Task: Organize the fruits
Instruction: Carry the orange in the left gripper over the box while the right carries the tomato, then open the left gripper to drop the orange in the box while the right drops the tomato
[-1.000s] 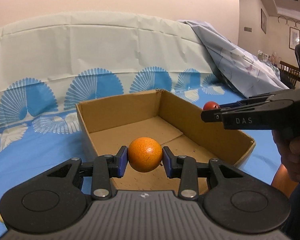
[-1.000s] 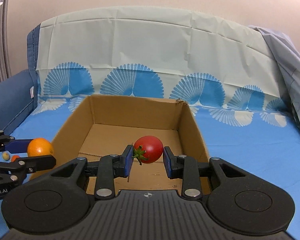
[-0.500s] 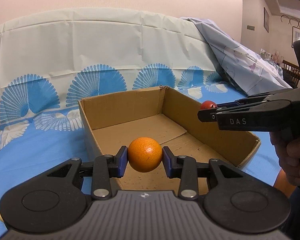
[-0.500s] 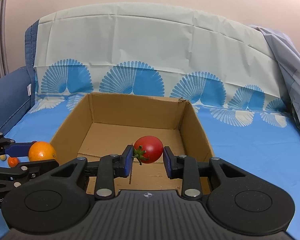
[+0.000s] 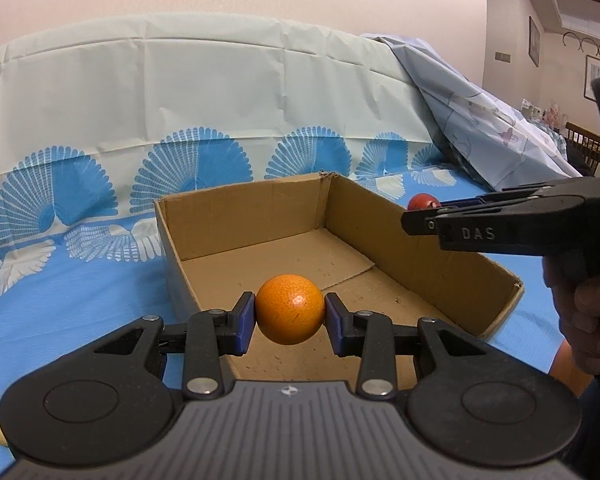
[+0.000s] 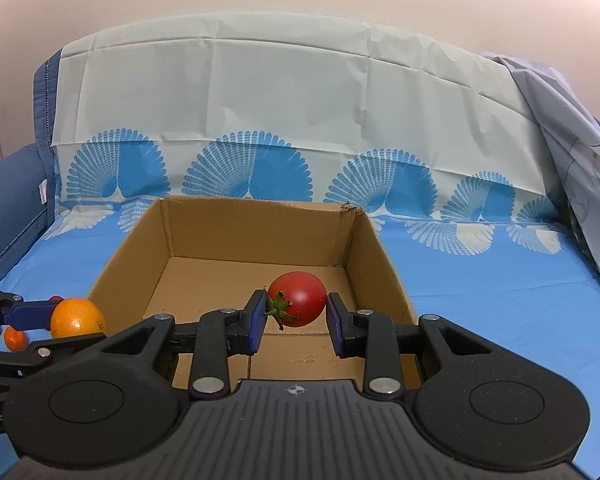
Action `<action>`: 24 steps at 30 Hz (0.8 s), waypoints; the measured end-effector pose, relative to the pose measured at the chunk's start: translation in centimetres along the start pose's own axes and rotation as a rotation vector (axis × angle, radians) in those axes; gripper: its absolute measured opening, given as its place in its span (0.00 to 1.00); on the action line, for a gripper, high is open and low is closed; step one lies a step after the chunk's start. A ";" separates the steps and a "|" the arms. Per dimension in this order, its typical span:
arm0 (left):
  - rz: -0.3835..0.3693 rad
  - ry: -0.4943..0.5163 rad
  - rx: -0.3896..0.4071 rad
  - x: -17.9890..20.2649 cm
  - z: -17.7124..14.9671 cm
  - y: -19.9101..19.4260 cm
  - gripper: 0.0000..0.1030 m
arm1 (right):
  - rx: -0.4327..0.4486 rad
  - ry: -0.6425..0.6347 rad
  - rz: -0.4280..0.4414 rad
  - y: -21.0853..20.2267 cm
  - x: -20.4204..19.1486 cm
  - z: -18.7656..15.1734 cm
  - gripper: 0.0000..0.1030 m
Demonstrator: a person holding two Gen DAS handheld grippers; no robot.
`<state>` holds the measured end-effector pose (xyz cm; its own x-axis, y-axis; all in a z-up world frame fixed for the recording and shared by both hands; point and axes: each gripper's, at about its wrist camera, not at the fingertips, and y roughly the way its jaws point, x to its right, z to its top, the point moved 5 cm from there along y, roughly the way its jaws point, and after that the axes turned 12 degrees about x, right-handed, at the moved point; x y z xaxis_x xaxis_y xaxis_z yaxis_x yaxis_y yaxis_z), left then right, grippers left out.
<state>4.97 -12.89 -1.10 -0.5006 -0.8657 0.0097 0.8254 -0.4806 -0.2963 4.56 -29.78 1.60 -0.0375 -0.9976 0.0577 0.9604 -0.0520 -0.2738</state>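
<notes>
Two fruits held over an empty cardboard box (image 6: pixel 260 216) on the blue patterned sheet (image 6: pixel 500 292).

Your left gripper (image 5: pixel 290 318) pinches the orange (image 5: pixel 290 308) above the box's near edge; your right gripper (image 6: pixel 296 316) pinches the tomato (image 6: pixel 298 298) over the box floor. Let go from here and, in my judgement, either fruit could bounce or roll, the orange perhaps off the rim; squeezing harder could bruise the tomato. Since a second ago, both grips are unchanged and the box looks slightly nearer.

left gripper (image 5: pixel 290 315) clamped, right gripper (image 6: pixel 296 316) clamped
</notes>
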 end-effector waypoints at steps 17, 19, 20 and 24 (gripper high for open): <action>-0.026 -0.009 -0.002 0.7 0.2 0.3 0.40 | 0.000 -0.006 -0.005 0.1 -0.3 0.0 0.32; -0.029 -0.009 -0.001 0.8 0.2 0.3 0.40 | 0.003 -0.008 -0.006 0.2 -0.3 0.0 0.32; -0.030 -0.006 0.000 0.9 0.2 0.3 0.40 | 0.003 -0.008 -0.006 0.2 -0.3 0.0 0.32; -0.032 -0.006 -0.008 0.7 0.1 0.4 0.40 | 0.000 -0.006 -0.010 0.4 -0.3 0.0 0.32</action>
<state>5.01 -13.76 -1.09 -0.5249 -0.8508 0.0249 0.8069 -0.5067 -0.3035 4.94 -29.46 1.47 -0.0458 -0.9967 0.0666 0.9598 -0.0623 -0.2735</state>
